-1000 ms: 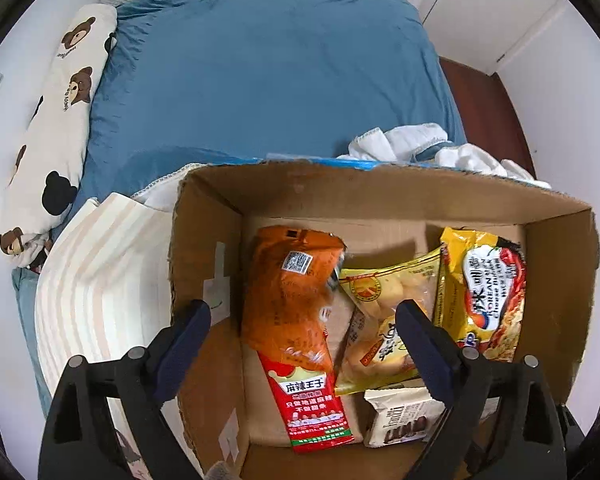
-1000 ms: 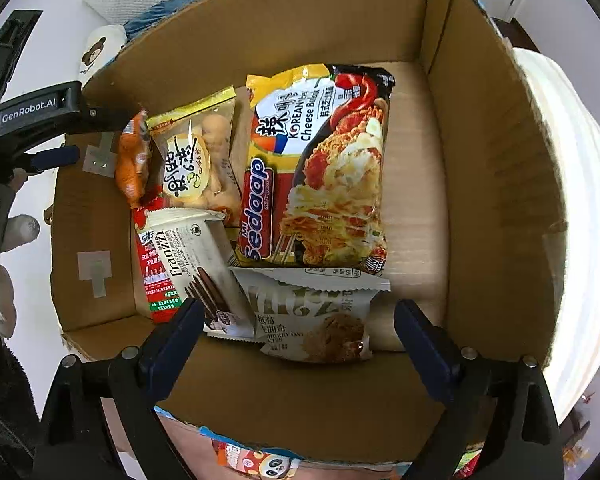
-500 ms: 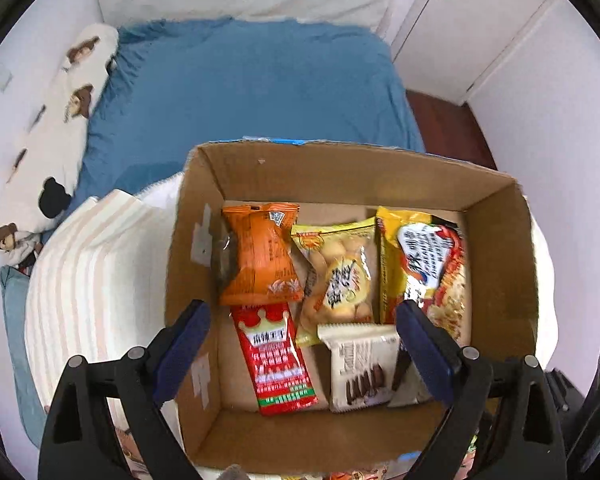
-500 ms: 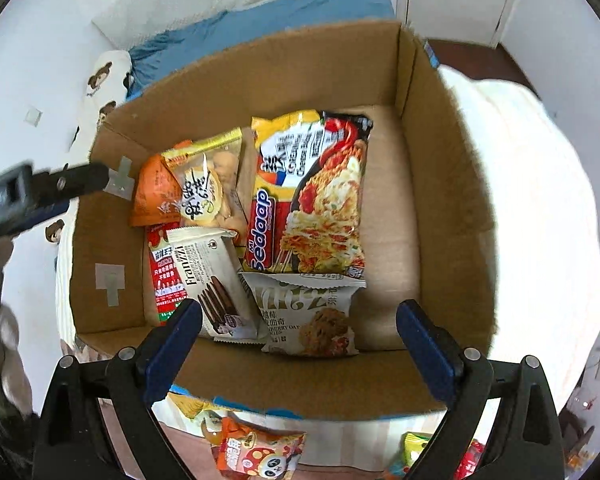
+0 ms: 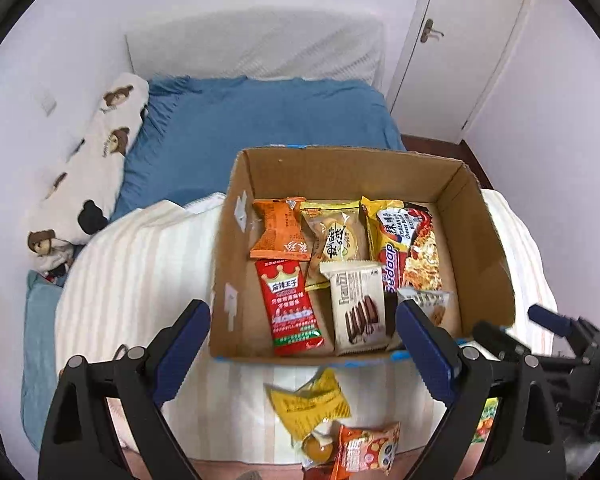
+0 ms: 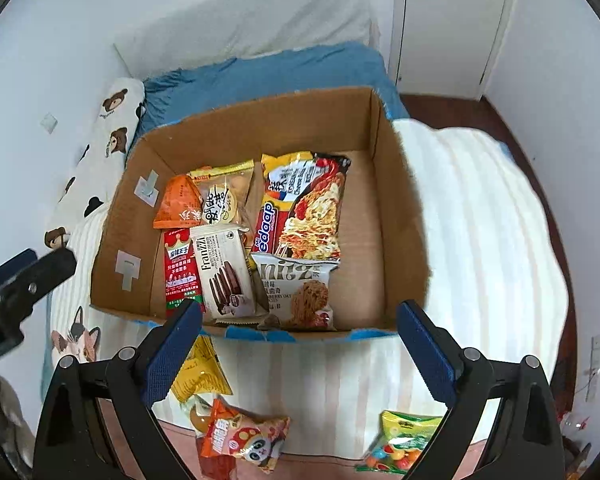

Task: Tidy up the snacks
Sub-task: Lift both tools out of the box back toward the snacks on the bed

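— Where were the snacks?

— Most lay flat in the cardboard box (image 6: 396, 216) on the striped blanket (image 6: 480, 240): a noodle packet (image 6: 312, 204), a wafer pack (image 6: 222, 272), an orange bag (image 5: 282, 228). A yellow packet (image 5: 312, 400) and a panda-print bag (image 6: 246, 438) lay outside, just before the box's near wall.

— And the tongs?

— The left tongs (image 5: 300, 344) and right tongs (image 6: 298, 344) both stood released above the near wall, grasping nothing.

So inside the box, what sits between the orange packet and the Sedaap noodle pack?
A yellow-edged clear biscuit bag lies between the orange packet and the Sedaap noodle pack in the cardboard box; both wrist views show it.
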A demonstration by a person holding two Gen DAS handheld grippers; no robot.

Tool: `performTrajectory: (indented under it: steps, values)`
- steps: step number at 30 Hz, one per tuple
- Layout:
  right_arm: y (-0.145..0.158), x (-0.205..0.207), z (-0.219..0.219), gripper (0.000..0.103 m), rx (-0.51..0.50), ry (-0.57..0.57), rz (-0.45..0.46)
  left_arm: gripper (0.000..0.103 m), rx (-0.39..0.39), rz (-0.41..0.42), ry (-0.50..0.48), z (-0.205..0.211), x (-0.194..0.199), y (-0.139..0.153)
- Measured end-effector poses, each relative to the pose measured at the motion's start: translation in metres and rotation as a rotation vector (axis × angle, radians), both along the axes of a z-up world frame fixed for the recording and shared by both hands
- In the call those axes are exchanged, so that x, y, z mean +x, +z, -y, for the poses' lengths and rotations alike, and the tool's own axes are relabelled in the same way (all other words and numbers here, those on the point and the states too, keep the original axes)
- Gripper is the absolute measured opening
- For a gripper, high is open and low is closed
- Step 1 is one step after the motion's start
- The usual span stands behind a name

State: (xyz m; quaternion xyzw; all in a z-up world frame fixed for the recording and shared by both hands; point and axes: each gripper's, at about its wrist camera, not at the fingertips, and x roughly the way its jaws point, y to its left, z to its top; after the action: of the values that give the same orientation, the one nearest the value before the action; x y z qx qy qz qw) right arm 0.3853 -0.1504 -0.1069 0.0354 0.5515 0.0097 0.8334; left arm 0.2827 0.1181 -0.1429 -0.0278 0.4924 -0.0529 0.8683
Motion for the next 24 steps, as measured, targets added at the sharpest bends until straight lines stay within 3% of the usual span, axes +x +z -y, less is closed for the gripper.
performTrajectory:
  steps: [8,14,20,22,24]
  values:
    - [0.035,-0.048,-0.009,0.099,-0.018,0.033,0.103,0.095,0.008,0.087,0.017,-0.001,-0.057,0.021]
    - [0.033,-0.081,-0.012,0.1,0.06,0.035,0.092,0.095,-0.01,0.068,0.044,-0.009,-0.09,0.013]
    - [-0.033,-0.11,-0.016,0.1,0.174,0.067,-0.103,0.095,0.017,-0.06,0.087,-0.017,-0.118,-0.041]
    - [-0.062,-0.114,-0.028,0.1,0.184,0.143,-0.188,0.095,0.029,-0.118,0.113,-0.024,-0.126,-0.067]
    - [-0.085,-0.115,-0.045,0.099,0.131,0.247,-0.236,0.095,0.046,-0.183,0.132,-0.029,-0.131,-0.095]
